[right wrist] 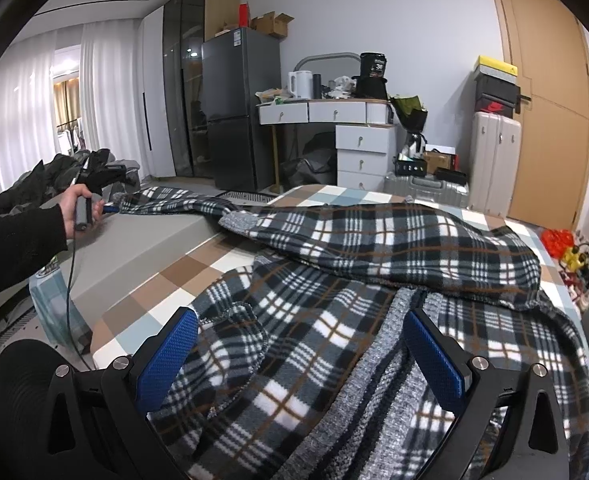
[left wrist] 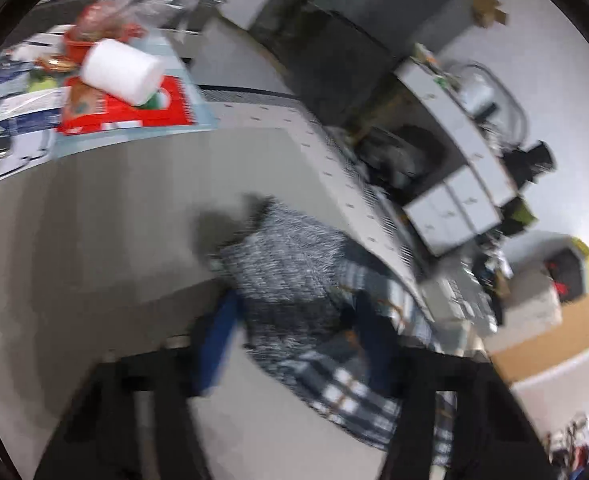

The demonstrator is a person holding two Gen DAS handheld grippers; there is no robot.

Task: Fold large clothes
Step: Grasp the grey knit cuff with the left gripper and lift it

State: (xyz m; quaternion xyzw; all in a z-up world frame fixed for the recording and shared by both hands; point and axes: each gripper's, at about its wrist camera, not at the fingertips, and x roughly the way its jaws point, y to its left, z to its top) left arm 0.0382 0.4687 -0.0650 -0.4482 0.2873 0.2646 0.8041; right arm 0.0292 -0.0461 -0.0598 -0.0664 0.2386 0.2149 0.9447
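Right wrist: one plaid garment (right wrist: 374, 240); right jaws wide, empty; left jaws unclear.

Checked bed (right wrist: 230, 256) in brown, blue and white, plaid garment (right wrist: 374, 240) spread across it
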